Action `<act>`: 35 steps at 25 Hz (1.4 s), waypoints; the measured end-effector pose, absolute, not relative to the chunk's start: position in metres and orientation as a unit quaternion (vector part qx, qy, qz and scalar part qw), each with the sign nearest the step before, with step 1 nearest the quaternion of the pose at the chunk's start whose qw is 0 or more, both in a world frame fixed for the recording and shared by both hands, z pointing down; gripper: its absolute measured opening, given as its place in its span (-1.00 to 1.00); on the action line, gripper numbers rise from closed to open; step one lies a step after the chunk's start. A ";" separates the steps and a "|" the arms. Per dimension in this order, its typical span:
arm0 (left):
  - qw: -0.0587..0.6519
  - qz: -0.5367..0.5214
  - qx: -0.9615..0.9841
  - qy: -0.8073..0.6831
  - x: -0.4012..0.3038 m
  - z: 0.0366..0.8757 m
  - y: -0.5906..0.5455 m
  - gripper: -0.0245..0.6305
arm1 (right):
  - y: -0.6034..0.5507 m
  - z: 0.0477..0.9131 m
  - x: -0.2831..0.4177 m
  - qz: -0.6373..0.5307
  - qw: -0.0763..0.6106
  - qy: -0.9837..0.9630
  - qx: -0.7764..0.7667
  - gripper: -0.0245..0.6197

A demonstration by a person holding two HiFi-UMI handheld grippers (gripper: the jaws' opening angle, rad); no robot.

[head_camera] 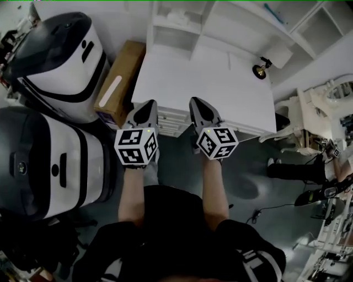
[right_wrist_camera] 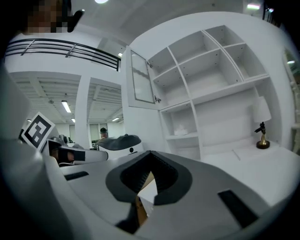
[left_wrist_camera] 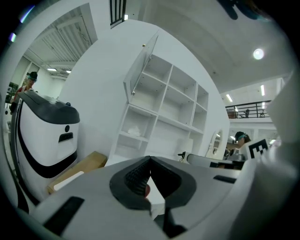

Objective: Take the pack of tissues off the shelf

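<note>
The pack of tissues (left_wrist_camera: 134, 131) is a small white bundle on a lower left shelf of the white shelf unit (left_wrist_camera: 164, 101). It also shows in the right gripper view as the tissues (right_wrist_camera: 180, 131) and, faintly, in the head view (head_camera: 185, 16). My left gripper (head_camera: 148, 106) and right gripper (head_camera: 198, 103) are side by side at the near edge of the white desk (head_camera: 220, 88), well short of the shelf. In their own views the left gripper (left_wrist_camera: 150, 158) and right gripper (right_wrist_camera: 151, 153) each have jaws meeting at the tip, with nothing between them.
Two large white-and-black machines (head_camera: 60, 60) (head_camera: 49, 160) stand left of the desk, with a cardboard box (head_camera: 118, 82) between them and it. A small lamp (head_camera: 263, 65) sits at the desk's right back. A glass cabinet door (right_wrist_camera: 141, 77) hangs open. White furniture (head_camera: 314, 121) stands at right.
</note>
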State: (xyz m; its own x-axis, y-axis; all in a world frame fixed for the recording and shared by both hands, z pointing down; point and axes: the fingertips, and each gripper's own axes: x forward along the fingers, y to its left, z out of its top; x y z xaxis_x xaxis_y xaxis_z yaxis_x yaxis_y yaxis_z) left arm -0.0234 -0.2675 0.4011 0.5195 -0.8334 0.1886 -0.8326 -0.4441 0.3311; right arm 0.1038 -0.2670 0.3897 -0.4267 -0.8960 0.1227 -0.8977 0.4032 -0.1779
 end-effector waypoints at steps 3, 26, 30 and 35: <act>0.188 0.008 0.854 -0.485 -0.006 0.398 -0.302 -0.89 | -0.302 0.387 0.120 0.115 -0.003 -0.833 0.542 -0.87; 0.143 0.054 0.899 -0.411 0.060 0.419 -0.530 -0.89 | -0.514 0.420 0.161 0.134 -0.027 -0.806 0.575 -0.87; 0.130 0.063 0.910 -0.390 0.081 0.417 -0.560 -0.65 | -0.534 0.422 0.181 0.139 -0.029 -0.797 0.587 -0.87; 0.098 0.059 0.914 -0.389 0.096 0.405 -0.603 -0.61 | -0.554 0.425 0.205 0.141 -0.033 -0.785 0.603 -0.87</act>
